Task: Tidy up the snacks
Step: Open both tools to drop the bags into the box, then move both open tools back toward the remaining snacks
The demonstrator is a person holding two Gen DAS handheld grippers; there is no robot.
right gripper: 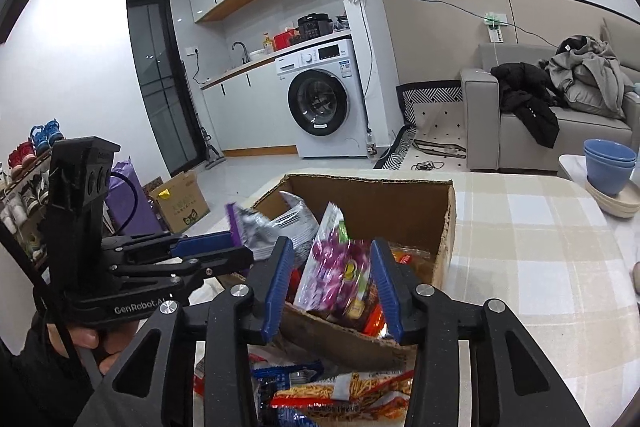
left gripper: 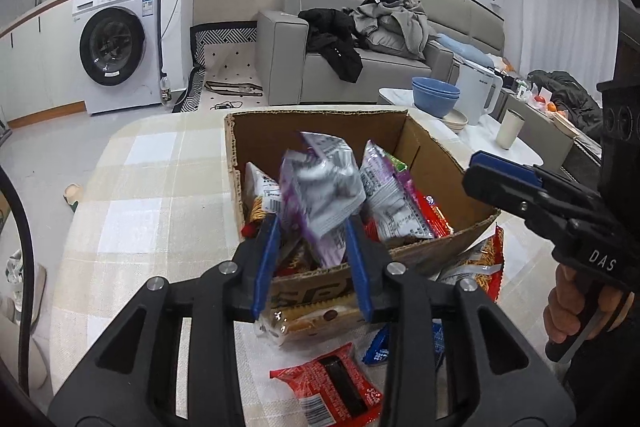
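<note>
An open cardboard box [left gripper: 320, 123] [right gripper: 372, 203] stands on the checked tablecloth [left gripper: 160, 187], holding several snack packets. My left gripper [left gripper: 312, 221] hangs over the box's near wall. A blurred silver-and-purple packet [left gripper: 320, 195] sits loosely between its blue pads, and the pads do not press it. My right gripper [right gripper: 332, 245] is open above the box. A purple grape packet [right gripper: 336, 267] stands in the box between and beyond its pads. Loose packets lie in front of the box: a biscuit pack [left gripper: 312, 319], a red pack [left gripper: 332, 387] and stick snacks [right gripper: 340, 395].
Each gripper shows in the other's view: the right gripper [left gripper: 474, 173], the left gripper [right gripper: 236, 247], each held by a hand [left gripper: 564, 311]. Blue bowls [left gripper: 436, 95], a white kettle [left gripper: 478, 91] and a cup [left gripper: 510, 129] stand on a side table to the right.
</note>
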